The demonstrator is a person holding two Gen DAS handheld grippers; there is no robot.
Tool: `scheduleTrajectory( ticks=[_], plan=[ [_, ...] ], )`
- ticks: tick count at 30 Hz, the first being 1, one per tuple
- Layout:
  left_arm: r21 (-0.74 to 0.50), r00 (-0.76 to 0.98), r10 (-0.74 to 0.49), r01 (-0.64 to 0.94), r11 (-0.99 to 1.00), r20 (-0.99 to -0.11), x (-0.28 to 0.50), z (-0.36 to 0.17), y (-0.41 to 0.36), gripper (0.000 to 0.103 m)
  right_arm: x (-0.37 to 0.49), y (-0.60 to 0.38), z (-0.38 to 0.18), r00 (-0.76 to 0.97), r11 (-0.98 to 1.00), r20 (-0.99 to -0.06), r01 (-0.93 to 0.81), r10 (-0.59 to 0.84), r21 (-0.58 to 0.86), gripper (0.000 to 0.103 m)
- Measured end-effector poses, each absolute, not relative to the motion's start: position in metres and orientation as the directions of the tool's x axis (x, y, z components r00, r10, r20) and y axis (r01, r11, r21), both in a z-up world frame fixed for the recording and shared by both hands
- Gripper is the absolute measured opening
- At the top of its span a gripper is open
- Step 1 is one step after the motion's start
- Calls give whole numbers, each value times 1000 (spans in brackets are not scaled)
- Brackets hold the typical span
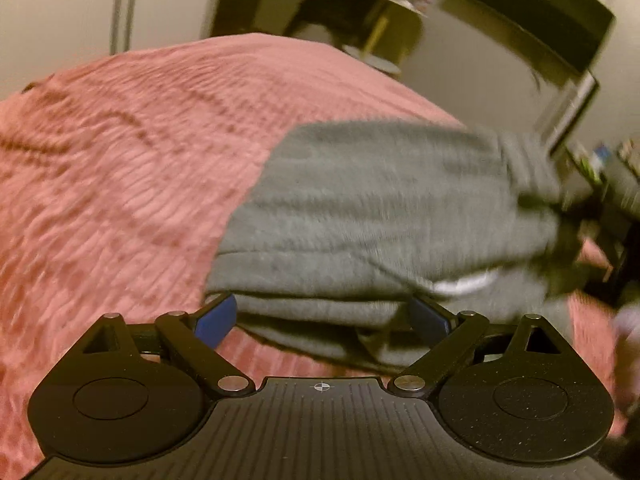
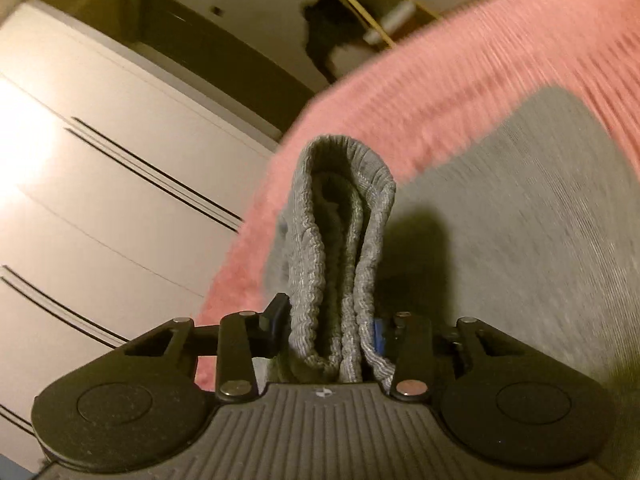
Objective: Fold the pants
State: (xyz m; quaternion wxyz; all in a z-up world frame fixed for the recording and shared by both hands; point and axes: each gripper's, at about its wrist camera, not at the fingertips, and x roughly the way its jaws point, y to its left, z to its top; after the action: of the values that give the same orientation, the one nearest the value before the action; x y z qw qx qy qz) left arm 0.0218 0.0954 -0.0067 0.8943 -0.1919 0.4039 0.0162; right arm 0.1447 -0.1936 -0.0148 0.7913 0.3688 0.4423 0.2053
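Observation:
Grey sweatpants (image 1: 380, 208) lie folded on a pink ribbed bedspread (image 1: 120, 168). My left gripper (image 1: 320, 316) is wide open at the near folded edge of the pants, its blue-padded fingers (image 1: 216, 320) on either side of the thick fabric stack. My right gripper (image 2: 328, 332) is shut on the bunched ribbed waistband (image 2: 340, 240) of the pants, which stands up between its fingers. The rest of the grey pants (image 2: 520, 240) spreads over the bedspread (image 2: 480, 72) to the right. Both views are blurred by motion.
A white wardrobe with drawers (image 2: 100, 200) stands left of the bed. A dark side table with small items (image 1: 384, 12) and a dark-framed mirror or screen (image 1: 540, 28) are beyond the bed's far edge. Clutter (image 1: 608, 176) sits at the right.

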Motion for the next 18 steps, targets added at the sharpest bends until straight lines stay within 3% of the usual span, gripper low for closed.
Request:
scheduleTrajectory(
  ticks=[4,5,7,11,16,17,18],
  plan=[
    [-250,621,-90,-175,952,-778,33,-15,82,94,136,-191,28,571,643,-492,-85,657,761,38],
    [-234,602,-71,-196,952,-795,36,-18,83,85,133,-192,36,579,635,-473,-103,664,765,37],
    [-209,553,-36,-253,945,-832,42,-26,87,76,130,-197,49,597,629,-444,-135,668,766,37],
    [-312,586,-77,-312,897,-806,34,-25,107,76,117,-225,70,663,649,-406,-161,629,744,37],
    [-321,584,-101,-286,903,-805,36,-25,105,76,106,-260,52,698,715,-480,-67,532,696,38],
    [-317,584,-104,-276,908,-805,37,-25,103,76,105,-266,41,687,733,-517,-34,510,679,41],
    [-314,585,-104,-270,910,-804,37,-24,102,75,106,-271,25,668,753,-564,7,487,658,50]
  ],
)
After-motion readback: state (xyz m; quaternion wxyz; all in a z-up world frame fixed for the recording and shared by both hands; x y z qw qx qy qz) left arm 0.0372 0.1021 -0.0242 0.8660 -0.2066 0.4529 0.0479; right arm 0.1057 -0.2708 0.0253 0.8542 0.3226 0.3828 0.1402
